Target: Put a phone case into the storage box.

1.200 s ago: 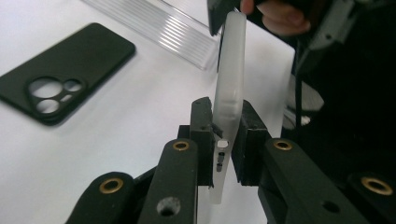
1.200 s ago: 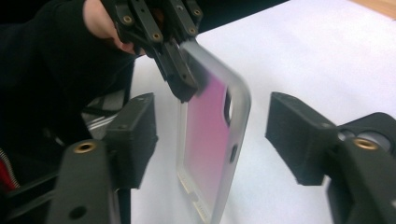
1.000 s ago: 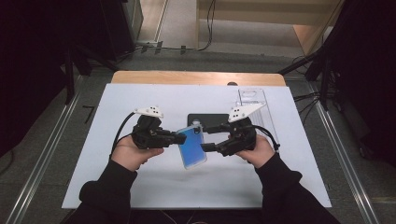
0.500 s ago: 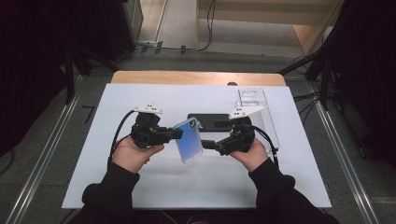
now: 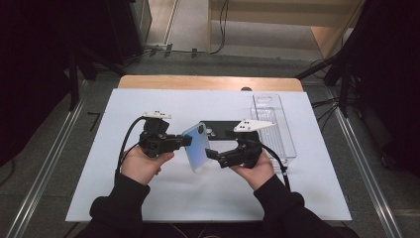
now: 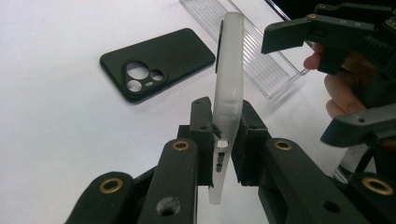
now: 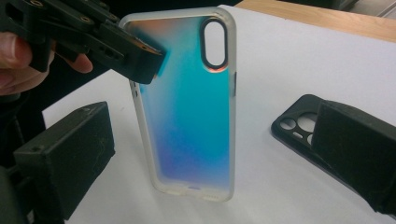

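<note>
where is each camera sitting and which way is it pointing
High view: above the person's side, looking forward and down on the table; forearms and hands enter from below.
Left gripper view: rides the left gripper, looking along jaws clamped on the iridescent phone case.
Right gripper view: rides the right gripper, jaws open, facing that case's back.
All three share the case and the black phone case.

A phone case (image 5: 197, 147) stands between two claws, another case (image 5: 224, 129) behind it.

Bright even overhead light on white table (image 5: 148, 198); dark surround at frame sides. Soft shadows. Near jaws blurred at bottom of gripper views.
</note>
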The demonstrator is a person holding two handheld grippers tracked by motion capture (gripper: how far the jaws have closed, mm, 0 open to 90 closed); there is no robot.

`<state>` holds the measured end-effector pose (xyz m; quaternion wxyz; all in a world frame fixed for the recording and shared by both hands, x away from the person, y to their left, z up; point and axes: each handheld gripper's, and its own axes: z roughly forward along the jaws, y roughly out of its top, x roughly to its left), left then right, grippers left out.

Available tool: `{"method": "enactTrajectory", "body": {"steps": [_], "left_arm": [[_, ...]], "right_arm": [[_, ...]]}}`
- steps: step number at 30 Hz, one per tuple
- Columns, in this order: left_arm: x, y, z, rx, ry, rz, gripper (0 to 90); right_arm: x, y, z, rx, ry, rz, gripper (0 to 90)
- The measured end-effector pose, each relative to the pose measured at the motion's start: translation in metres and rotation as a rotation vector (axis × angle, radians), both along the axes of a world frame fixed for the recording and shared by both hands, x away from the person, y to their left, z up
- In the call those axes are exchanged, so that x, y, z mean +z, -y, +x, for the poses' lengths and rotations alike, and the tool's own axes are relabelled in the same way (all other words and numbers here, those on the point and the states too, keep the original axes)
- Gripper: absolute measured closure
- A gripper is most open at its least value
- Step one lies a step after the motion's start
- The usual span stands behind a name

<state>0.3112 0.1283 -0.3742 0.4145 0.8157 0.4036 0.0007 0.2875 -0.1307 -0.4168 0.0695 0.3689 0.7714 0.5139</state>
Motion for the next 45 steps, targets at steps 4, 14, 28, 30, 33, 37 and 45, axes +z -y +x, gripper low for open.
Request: {"method": "enactTrajectory", "body": {"steps": [4,14,28,30,33,37,45], "left_arm": [[0.001,0.002,-0.001,0.004,0.0,-0.007,81.1],[0.0,0.008,-0.005,0.003,-0.016,-0.019,81.1],[-0.003,0.018,-0.009,-0.005,-0.029,-0.027,81.1],[-0.003,0.019,-0.009,-0.007,-0.026,-0.027,81.1],[-0.003,0.021,-0.011,-0.009,-0.025,-0.029,81.0],[-0.004,0.022,-0.011,-0.013,-0.019,-0.014,81.0],[-0.001,0.018,-0.011,-0.008,0.011,-0.05,68.8]], "right_arm": [[-0.004,-0.01,-0.003,-0.021,0.004,-0.034,0.0],[-0.009,-0.03,-0.009,-0.047,0.015,-0.081,0.0],[-0.015,-0.04,-0.004,-0.079,-0.018,-0.072,2.9],[-0.016,-0.041,-0.003,-0.087,-0.013,-0.076,3.4],[-0.018,-0.042,-0.002,-0.083,-0.018,-0.081,8.1],[-0.019,-0.043,-0.003,-0.073,-0.011,-0.085,14.7],[-0.02,-0.042,-0.002,-0.064,-0.043,-0.094,15.7]]}}
